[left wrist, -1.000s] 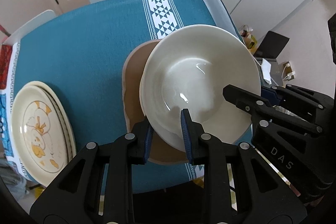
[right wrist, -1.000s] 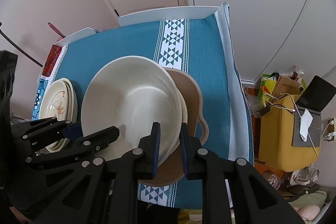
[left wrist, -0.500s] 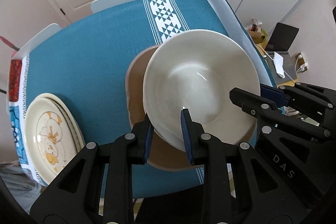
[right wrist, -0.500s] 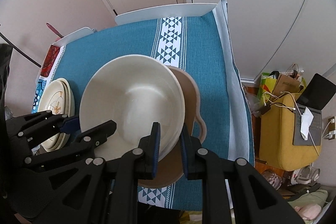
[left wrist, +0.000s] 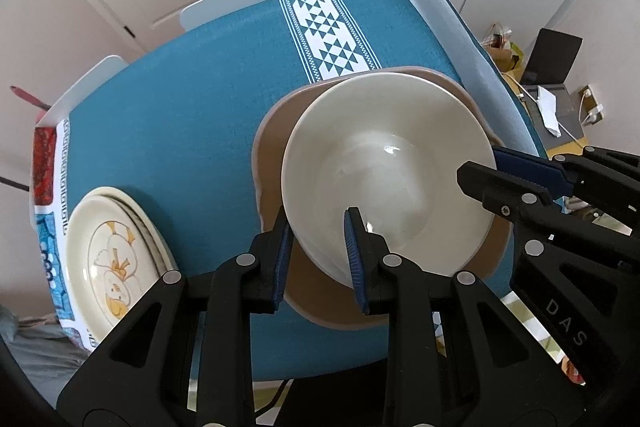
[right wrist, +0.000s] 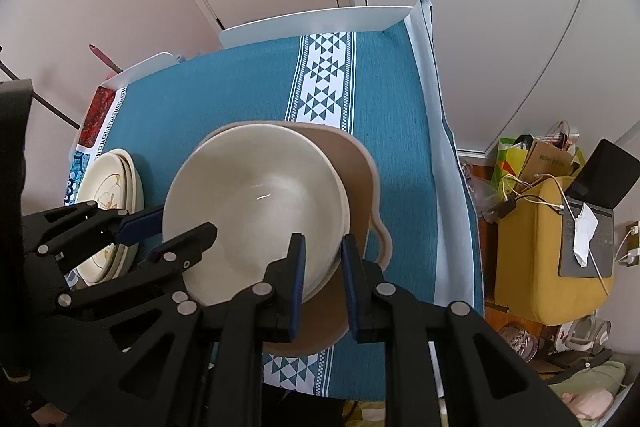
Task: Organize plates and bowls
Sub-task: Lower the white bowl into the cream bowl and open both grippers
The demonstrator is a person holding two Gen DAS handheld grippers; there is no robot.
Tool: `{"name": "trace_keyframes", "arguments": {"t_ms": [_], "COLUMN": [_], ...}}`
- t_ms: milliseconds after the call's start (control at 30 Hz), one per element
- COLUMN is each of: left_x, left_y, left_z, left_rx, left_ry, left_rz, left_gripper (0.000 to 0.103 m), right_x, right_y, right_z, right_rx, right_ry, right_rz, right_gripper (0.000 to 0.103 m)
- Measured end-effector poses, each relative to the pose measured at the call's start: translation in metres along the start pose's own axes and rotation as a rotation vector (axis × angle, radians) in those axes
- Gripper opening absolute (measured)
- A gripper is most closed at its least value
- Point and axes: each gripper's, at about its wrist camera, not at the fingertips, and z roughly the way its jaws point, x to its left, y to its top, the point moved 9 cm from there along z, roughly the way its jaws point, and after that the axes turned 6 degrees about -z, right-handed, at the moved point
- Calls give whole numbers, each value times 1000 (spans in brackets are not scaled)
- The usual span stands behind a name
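Two stacked cream plates with a yellow-orange painted motif [left wrist: 116,263] lie at the left edge of the desk, on its teal woven tablecloth with a white geometric band [left wrist: 168,131]; in the right wrist view the same stack [right wrist: 108,187] is partly hidden behind the left claw's black frame. Well apart from them, toward the middle of the desk, sits a flat tan dish with a lobed rim [left wrist: 272,155], and over it a large cream ceramic bowl [left wrist: 384,163] is gripped from both sides; under its rim a second cream rim shows, so another bowl seems nested below it. The left claw [left wrist: 316,251] is closed on the bowl's near-left rim, one blue pad outside the wall and one inside. The right claw [right wrist: 322,267] clamps the bowl's near-right rim [right wrist: 256,211] the same way, its jaws narrow, with the outer pad between the bowl and the tan dish.

Only the left wrist view shows the plates' painted design clearly. Only the right wrist view shows the tan dish's small loop-like handle [right wrist: 382,235] at its right edge, and, on the floor right of the desk, a yellow box-shaped case [right wrist: 556,259] with white cables and a dark laptop [right wrist: 600,187] on it.
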Motion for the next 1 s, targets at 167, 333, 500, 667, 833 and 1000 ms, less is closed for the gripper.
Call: {"name": "trace_keyframes", "arguments": {"t_ms": [167, 333, 500, 667, 833, 1000], "left_x": [2, 4, 14, 30, 52, 71], "left_y": [0, 1, 10, 27, 50, 44], "left_z": [1, -1, -16, -59, -132, -157], "left_rx": [7, 7, -24, -93, -305, -416], "left_ry": [-20, -37, -51, -95, -139, -104], "left_rz": [-12, -21, -38, -64, -77, -48], "left_gripper": [23, 23, 23, 23, 99, 103], "right_x": [0, 0, -4, -6, -6, -13], "right_y": [1, 2, 9, 21, 33, 28], "right_z": [-2, -5, -22, -56, -114, -141], "right_rx": [-3, -6, -48, -104, -241, -392], "right_ry": [-1, -1, 5, 0, -32, -52], "right_rz": [-2, -1, 19, 37, 17, 66], "right_gripper": [17, 17, 17, 17, 46, 103]}}
